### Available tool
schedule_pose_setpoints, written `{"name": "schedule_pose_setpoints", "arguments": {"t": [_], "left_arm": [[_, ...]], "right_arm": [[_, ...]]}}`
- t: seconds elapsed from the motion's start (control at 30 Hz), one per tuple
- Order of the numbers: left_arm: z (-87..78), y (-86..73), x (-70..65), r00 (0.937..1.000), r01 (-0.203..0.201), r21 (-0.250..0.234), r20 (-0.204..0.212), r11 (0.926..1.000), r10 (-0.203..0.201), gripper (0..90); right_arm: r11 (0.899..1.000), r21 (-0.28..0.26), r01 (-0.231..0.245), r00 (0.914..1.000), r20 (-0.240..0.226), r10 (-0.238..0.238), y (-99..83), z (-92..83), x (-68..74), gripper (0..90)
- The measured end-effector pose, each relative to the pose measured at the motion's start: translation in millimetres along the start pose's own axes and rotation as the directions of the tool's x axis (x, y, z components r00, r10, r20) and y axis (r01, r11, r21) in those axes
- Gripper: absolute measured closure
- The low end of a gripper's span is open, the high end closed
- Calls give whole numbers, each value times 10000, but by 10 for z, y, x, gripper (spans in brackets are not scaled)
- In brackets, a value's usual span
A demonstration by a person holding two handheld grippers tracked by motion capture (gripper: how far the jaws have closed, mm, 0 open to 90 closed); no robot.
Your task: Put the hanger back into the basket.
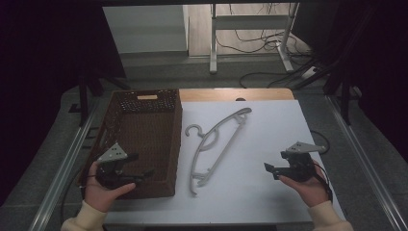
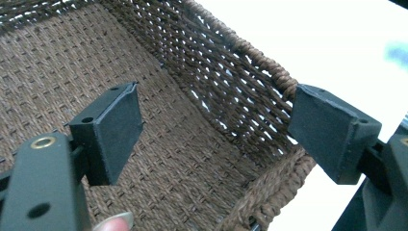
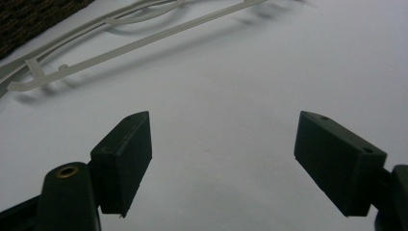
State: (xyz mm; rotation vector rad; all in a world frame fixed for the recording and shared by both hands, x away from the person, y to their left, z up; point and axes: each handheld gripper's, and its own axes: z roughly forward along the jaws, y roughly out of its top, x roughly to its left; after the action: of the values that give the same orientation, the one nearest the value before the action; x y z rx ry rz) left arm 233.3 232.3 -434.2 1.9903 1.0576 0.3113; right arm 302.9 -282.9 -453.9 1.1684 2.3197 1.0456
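Two tongs near front edge, both spread, pinching nothing: left tongs over near corner of brown woven rectangular basket, right tongs above white surface. Farther in, grey plastic clothes hanger flat on surface, just beside basket's right wall

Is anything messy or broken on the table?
Nothing stands out. The grey plastic hanger lies flat and whole on the white table, beside the brown wicker basket, which sits upright with nothing visible inside. The left gripper is open over the basket's near corner, and the right gripper is open above bare table.
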Motion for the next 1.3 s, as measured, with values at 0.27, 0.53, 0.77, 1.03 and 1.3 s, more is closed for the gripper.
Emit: {"name": "schedule_pose_setpoints", "arguments": {"t": [0.27,0.53,0.77,1.03,1.3], "left_arm": [[-20,62,-64,9999,-118,-142,26,9998,118,194],[-18,143,-113,9999,-95,-215,93,9997,97,197],[5,202,-155,10000,-44,-261,70,9996,46,201],[79,292,-240,9999,-75,-156,154,9999,77,203],[127,327,-266,9997,-71,-92,213,9999,73,205]], "right_arm": [[10000,-19,-11,10000,12,11,0,-14,-7,208],[10000,-40,-39,10000,28,39,1,-19,-15,209],[10000,15,-24,10000,48,24,-4,-9,-12,209],[10000,-55,-74,9999,93,75,-2,-30,-34,207],[10000,-27,-77,9999,79,77,-4,-24,-38,207]]}}
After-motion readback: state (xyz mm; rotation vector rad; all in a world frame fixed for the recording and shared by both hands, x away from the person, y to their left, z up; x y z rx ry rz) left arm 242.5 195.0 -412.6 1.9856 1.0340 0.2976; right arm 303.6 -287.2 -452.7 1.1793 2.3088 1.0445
